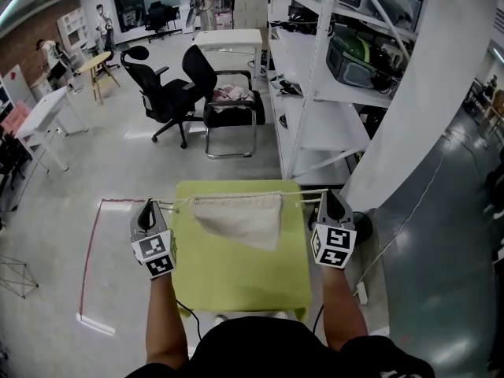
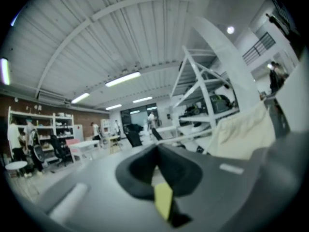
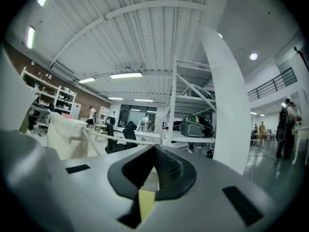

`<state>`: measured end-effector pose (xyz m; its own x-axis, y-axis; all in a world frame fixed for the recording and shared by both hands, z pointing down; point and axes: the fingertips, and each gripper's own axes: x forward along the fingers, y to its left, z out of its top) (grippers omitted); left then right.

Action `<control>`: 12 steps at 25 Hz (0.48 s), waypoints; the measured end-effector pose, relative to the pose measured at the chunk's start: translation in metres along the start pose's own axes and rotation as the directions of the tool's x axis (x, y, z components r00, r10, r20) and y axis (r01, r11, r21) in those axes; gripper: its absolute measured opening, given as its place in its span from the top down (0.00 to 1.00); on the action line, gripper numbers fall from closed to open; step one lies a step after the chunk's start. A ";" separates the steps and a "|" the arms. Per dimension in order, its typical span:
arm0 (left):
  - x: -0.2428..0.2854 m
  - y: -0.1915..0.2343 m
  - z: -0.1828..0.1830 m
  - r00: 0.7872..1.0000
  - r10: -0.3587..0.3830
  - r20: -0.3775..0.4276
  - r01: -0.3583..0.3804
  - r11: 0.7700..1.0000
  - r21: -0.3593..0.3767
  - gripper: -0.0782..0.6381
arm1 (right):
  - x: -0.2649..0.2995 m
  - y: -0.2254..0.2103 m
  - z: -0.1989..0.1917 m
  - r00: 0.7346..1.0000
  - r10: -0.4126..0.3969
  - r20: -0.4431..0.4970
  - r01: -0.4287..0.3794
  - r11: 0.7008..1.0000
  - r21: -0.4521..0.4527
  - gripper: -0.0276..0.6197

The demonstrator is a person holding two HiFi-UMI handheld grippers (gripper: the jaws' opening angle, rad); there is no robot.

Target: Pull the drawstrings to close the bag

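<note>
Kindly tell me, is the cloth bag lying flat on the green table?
No, the bag hangs from drawstrings held by the left gripper and right gripper.

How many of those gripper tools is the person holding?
2. The left gripper is left of the bag, the right gripper right of it; each is shut on a drawstring. None seems hidden.

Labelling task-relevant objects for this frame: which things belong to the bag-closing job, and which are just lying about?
Job:
cream drawstring bag
left drawstring
right drawstring
left tongs, right tongs, each shut on its string
green table beneath

Lying about:
black office chair
white shelving rack
white table
</note>
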<state>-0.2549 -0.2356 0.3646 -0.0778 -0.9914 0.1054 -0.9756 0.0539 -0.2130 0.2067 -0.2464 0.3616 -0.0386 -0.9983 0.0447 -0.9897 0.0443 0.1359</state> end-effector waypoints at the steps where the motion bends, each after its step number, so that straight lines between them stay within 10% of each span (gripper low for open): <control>1: 0.001 0.007 0.000 1.000 0.004 0.000 -0.004 1.000 -0.026 0.88 | 0.002 -0.013 0.000 1.000 -0.023 -0.003 0.023 0.999 0.029 0.95; 12: 0.001 0.087 -0.010 0.994 0.105 0.036 -0.088 0.945 -0.315 0.88 | 0.010 -0.080 0.010 0.990 -0.141 0.032 0.132 0.972 0.197 0.95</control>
<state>-0.3420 -0.2306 0.3564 -0.1721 -0.9839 0.0479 -0.9798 0.1761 0.0951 0.2841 -0.2606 0.3414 0.0965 -0.9953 -0.0070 -0.9938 -0.0959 -0.0566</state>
